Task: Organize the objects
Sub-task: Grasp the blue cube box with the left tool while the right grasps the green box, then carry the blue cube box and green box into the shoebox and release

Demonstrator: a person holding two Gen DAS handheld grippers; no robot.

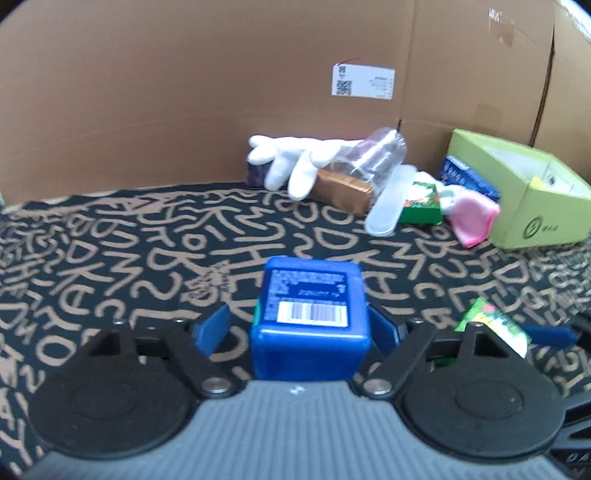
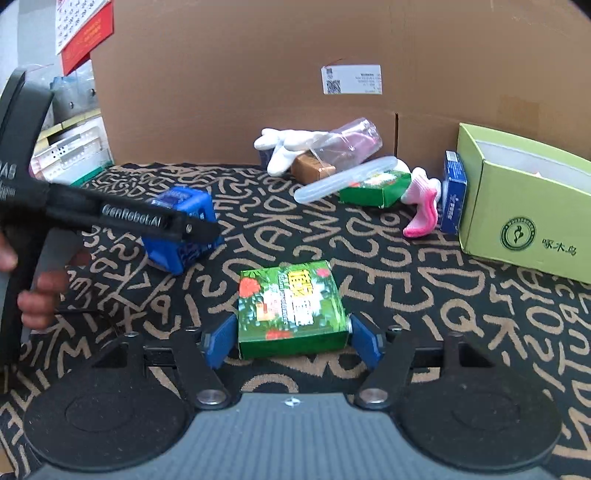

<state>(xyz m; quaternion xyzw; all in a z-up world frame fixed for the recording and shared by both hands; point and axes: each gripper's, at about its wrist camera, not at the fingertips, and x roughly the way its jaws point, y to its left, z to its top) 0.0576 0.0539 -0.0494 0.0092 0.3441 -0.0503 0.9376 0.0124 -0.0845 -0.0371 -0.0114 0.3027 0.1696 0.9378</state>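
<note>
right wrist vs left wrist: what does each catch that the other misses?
Right wrist only: the red calendar and clear bins past the cardboard's left edge, the hand on the left gripper, and the light green box's round logo.

Left wrist only: the barcode on the blue box between the left gripper's fingers.

Both: white glove, clear bottle, pink sock, green box at the right gripper.

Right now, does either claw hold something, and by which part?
Left claw: nothing; pads open around the blue plastic box. Right claw flanks the green cardboard box at both sides; grip cannot be told.
</note>
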